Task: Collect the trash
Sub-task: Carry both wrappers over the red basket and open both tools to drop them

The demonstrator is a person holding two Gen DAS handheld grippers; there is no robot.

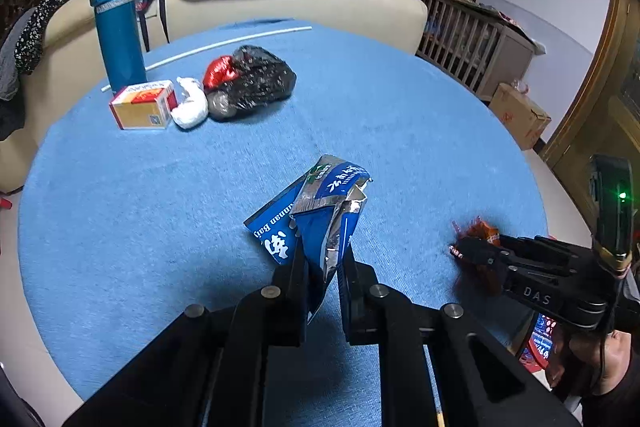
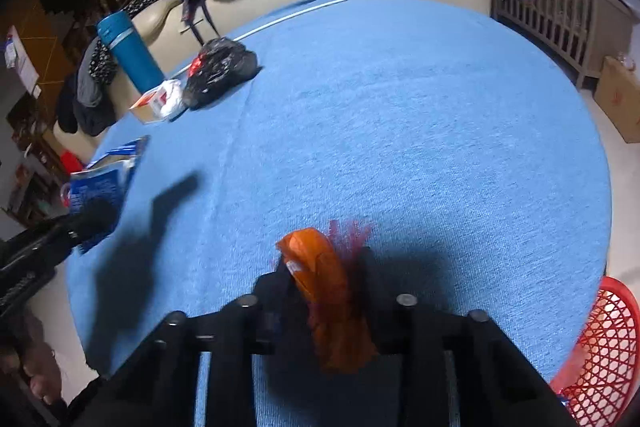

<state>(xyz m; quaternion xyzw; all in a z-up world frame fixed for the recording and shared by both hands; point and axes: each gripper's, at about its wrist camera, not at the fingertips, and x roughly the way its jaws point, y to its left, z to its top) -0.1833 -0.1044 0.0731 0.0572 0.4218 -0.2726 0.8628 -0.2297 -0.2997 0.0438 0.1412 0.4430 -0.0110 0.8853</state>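
Near the round blue table's [image 1: 120, 187] far-left edge stand a teal flask [image 1: 116, 27], a small carton [image 1: 144, 105], a white wad [image 1: 191, 103] and a black bag [image 1: 256, 79]. The left gripper [image 1: 322, 251] clamps a blue foil packet [image 1: 320, 211], upright, lettered "Bai". The right gripper [image 2: 324, 267] pinches an orange wrapper [image 2: 320, 267] above the near edge; a red basket [image 2: 600, 339] sits beyond.

"DAS" in pale caps on the black body of the right hand-held gripper [image 1: 476, 253], lower right of left wrist view. Blue foil wrapper [image 1: 320, 215], frame centre: Latin letters approx. "unnan Bai", rest cut off, plus white Chinese chars, not legible. Small orange-red box [image 1: 144, 105], upper left: printed label and a QR-type square, too small to read. Right wrist view: blurred, nothing readable.
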